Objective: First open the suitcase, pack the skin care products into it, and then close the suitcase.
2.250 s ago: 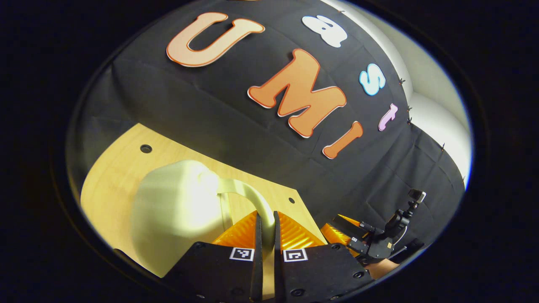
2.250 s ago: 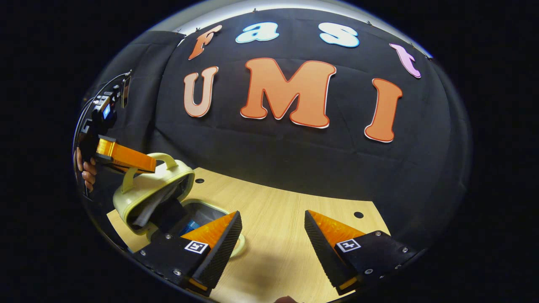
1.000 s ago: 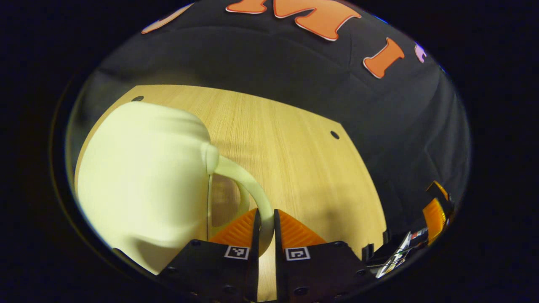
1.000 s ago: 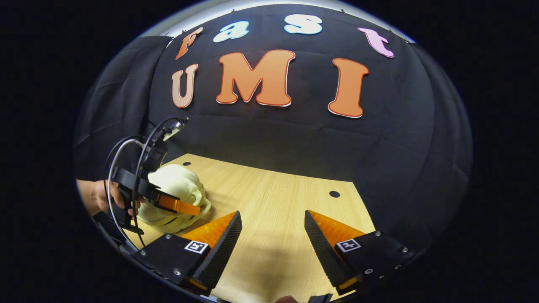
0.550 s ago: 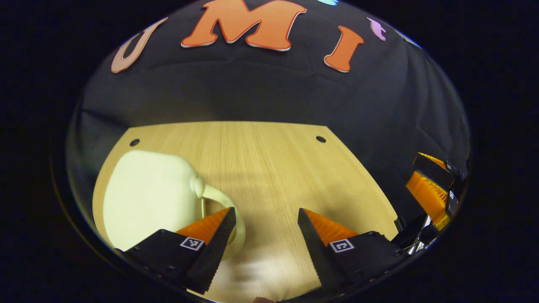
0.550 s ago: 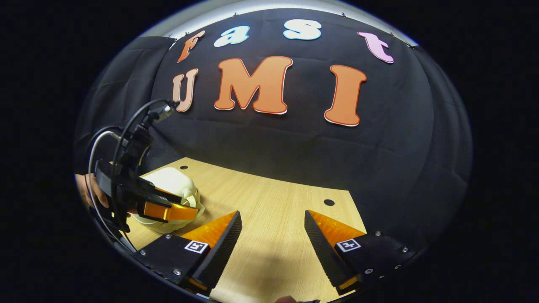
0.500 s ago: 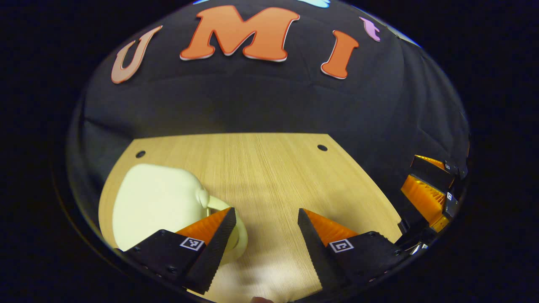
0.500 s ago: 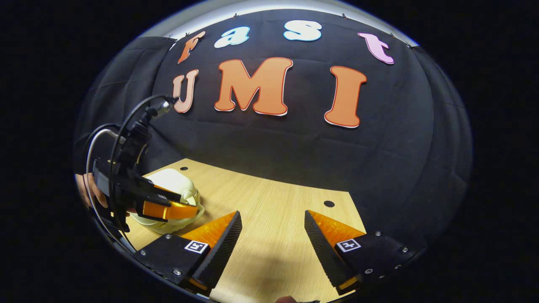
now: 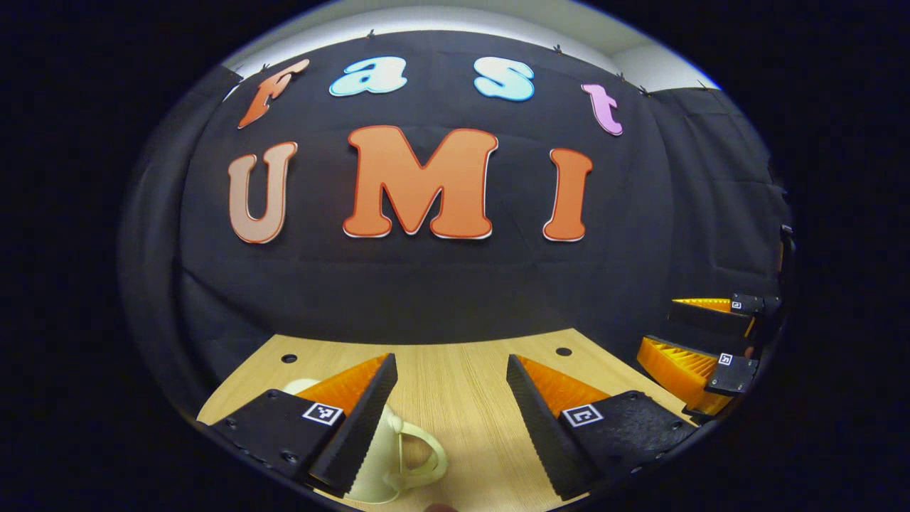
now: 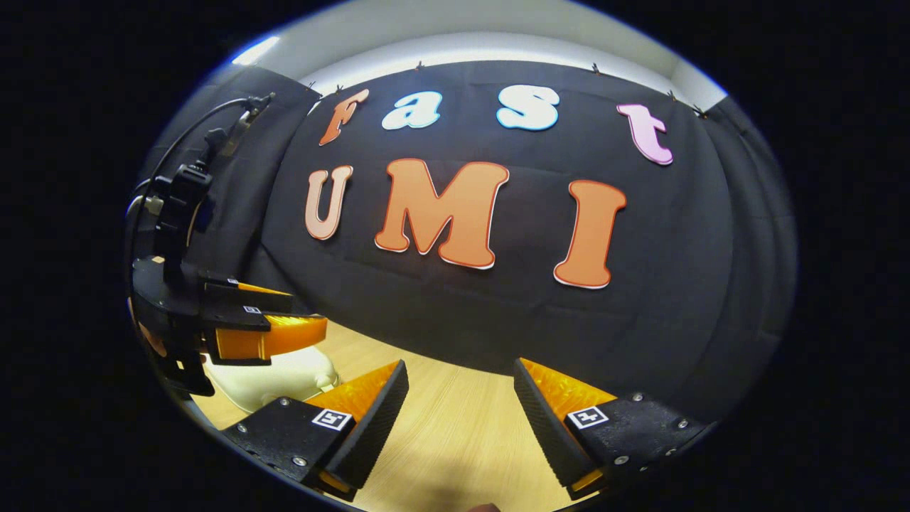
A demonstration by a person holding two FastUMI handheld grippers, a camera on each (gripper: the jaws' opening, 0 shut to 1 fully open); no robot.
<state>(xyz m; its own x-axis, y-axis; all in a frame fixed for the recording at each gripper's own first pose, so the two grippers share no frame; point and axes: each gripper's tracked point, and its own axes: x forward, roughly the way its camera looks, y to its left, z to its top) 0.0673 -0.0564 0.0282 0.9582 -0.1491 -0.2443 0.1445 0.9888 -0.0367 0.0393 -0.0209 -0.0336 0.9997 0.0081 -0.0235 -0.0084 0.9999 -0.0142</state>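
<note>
While closed, pale yellow suitcase (image 10: pixel 274 384).

Smooth matt suitcase (image 9: pixel 398 455) lies on pale wood-grain table (image 9: pixel 462 384).

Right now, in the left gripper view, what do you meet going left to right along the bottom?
Left gripper's own left finger → pale yellow suitcase handle → bare wooden table → left gripper's own right finger → right gripper, open, at the far right edge.
</note>
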